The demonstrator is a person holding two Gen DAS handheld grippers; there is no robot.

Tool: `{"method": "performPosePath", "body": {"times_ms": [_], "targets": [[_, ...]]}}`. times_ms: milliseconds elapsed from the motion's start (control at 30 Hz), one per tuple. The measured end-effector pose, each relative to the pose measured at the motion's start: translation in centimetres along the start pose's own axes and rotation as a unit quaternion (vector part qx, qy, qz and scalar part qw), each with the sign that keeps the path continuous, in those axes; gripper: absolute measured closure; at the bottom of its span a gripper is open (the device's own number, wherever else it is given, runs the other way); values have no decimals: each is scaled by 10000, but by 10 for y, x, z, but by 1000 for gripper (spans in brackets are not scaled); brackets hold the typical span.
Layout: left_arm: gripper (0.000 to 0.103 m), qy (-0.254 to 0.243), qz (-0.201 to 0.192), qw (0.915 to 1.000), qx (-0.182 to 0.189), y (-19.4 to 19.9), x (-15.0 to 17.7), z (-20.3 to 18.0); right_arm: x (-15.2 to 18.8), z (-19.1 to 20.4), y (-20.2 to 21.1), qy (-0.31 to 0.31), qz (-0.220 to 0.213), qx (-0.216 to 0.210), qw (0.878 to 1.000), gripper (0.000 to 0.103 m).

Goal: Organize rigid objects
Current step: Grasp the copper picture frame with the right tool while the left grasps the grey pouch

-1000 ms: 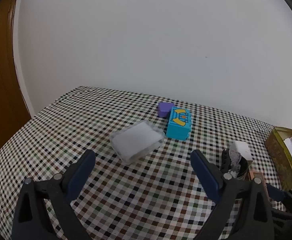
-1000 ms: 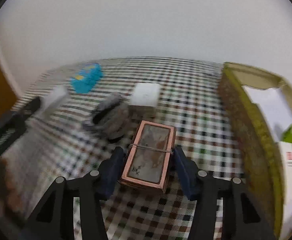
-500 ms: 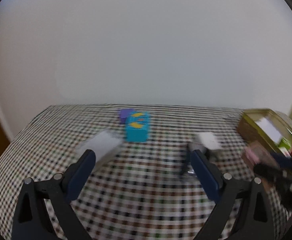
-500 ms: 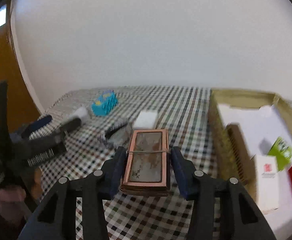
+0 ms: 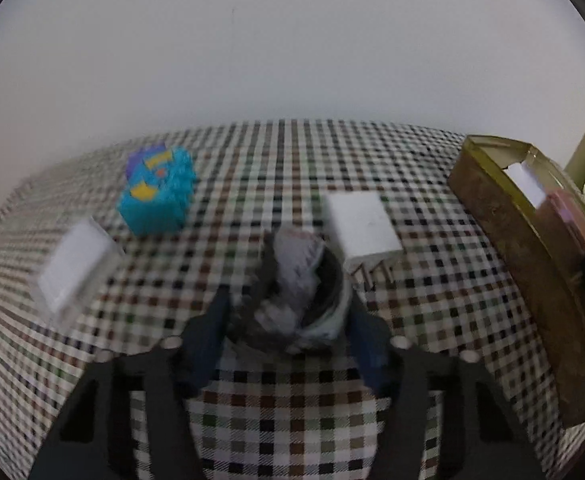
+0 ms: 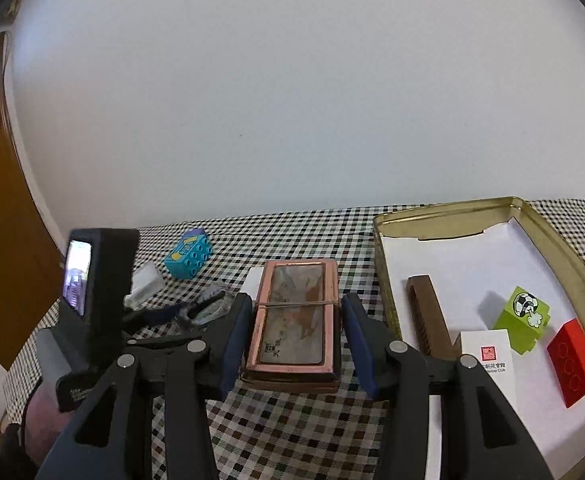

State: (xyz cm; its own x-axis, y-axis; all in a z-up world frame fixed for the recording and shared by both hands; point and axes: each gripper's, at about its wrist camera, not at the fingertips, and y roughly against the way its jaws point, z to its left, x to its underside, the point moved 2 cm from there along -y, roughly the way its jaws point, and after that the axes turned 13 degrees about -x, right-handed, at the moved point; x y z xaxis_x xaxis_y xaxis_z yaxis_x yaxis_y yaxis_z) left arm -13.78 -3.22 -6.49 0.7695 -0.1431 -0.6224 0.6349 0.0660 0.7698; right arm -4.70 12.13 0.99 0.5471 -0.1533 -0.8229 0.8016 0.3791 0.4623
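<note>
My left gripper [image 5: 288,312] points down at a dark round container [image 5: 304,280] with grey-white stuff in it. Its jaws are closing, and both blue pads sit against the container's sides; the picture is blurred. My right gripper [image 6: 296,308] is shut on a flat copper-rimmed box [image 6: 292,344] bound by a rubber band, held above the checked cloth just left of the gold tin [image 6: 452,208]. In the tin lie a brown comb [image 6: 424,312], a green block [image 6: 526,316], a red block [image 6: 572,360] and a white card box [image 6: 488,356].
A teal block [image 5: 156,196] with a purple block [image 5: 140,156] behind it, a clear plastic box [image 5: 72,264] and a white plug cube [image 5: 360,224] lie on the checked table. The gold tin [image 5: 492,208] stands at the right. A white wall runs behind the table.
My left gripper swung right and down over the round container, and its jaws narrowed around it. My right gripper rose a little with the copper-rimmed box, bringing more of the tin into view.
</note>
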Motion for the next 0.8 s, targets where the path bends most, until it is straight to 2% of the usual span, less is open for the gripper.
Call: {"method": "performPosePath", "body": {"times_ms": [100, 200, 300, 467, 667, 800], "targets": [[54, 206, -43, 9997, 157, 2, 1, 8, 2, 0, 3, -9, -7, 1, 10000, 54], [55, 485, -186, 9985, 153, 8, 3, 20, 1, 2, 8, -12, -86, -9, 10000, 54], [55, 817, -533, 9952, 124, 21, 8, 36, -2, 0, 14, -40, -177, -34, 9998, 54], [55, 1328, -1072, 9852, -130, 43, 14, 51, -8, -3, 25, -93, -354, -69, 9993, 54], [55, 1449, -1461, 9786, -63, 68, 19, 40, -15, -13, 45, -106, -587, -123, 9981, 54], [55, 1331, -1685, 9767, 31, 79, 13, 18, -20, -29, 63, -130, -774, -102, 9969, 54]]}}
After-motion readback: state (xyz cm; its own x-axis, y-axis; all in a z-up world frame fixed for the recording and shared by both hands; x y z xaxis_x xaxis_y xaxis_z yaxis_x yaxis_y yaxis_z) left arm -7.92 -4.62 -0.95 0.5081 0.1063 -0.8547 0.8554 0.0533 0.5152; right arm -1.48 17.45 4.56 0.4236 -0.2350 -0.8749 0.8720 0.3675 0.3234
